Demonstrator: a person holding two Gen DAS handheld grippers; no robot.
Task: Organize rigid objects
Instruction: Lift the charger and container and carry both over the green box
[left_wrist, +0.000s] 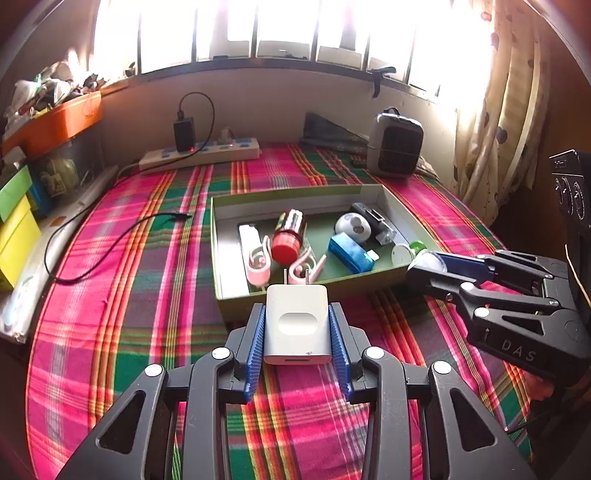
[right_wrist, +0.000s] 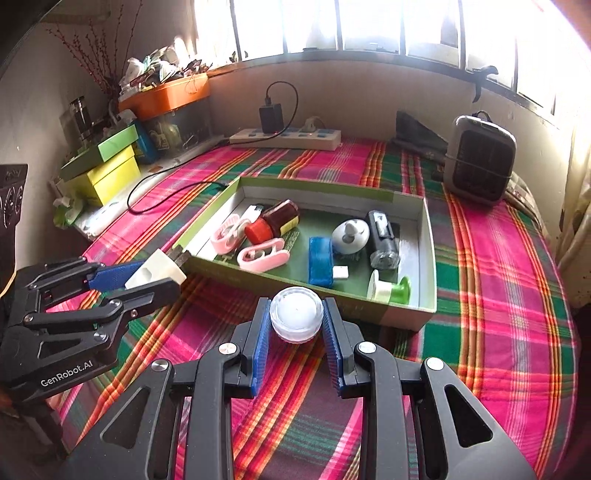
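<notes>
White charger (left_wrist: 296, 325) clamped in left claw (left_wrist: 297, 317); right claw (right_wrist: 296, 314) narrowly parted, gripping clear round jar (right_wrist: 296, 317).

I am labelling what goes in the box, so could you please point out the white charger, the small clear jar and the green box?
white charger (left_wrist: 296, 325), left wrist view, its flat top face.
small clear jar (right_wrist: 296, 314), right wrist view, its lid.
green box (right_wrist: 428, 236), right wrist view, its right wall.

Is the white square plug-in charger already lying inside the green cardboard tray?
No: the white square charger is clamped between the left gripper pads, in front of the green cardboard tray.
</notes>
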